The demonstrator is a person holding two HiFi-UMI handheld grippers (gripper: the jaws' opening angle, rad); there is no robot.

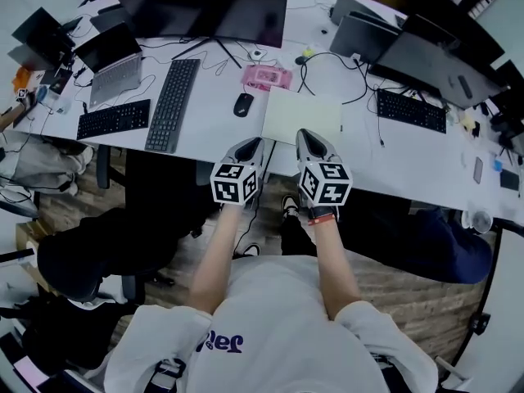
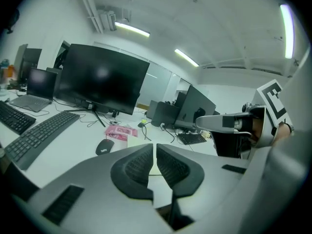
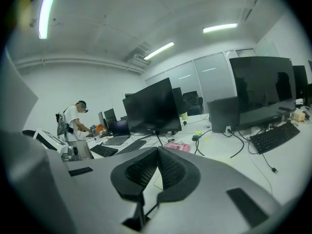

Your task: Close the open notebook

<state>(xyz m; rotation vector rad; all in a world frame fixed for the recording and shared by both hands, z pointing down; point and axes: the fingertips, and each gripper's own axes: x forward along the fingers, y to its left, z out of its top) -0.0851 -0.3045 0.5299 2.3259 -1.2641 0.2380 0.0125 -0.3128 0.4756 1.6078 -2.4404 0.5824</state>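
Probably light and floppy, the notebook [image 1: 301, 117] — flat, right of the mouse [image 1: 243, 104] — is best taken at a cover edge; left gripper [image 1: 250, 144] and right gripper [image 1: 305, 137] are held with fingers [image 3: 169, 167] closed, empty.

Right gripper [image 3: 158, 148], jaws together, before a white desk [image 3: 292, 161] with monitors [image 3: 151, 106]

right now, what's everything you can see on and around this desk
notebook: one, pale cream, desk edge ahead of both tongs
mouse: one, black, left of notebook
pink flat item: one, pink, behind mouse
keyboards: three, black, two left, one right
laptop: one, grey, far left
monitors: several, dark, along desk's back
cables: several, black, behind notebook
person: one, white top, distant desk
left tongs: one, grey, shut, empty
right tongs: one, grey, shut, empty
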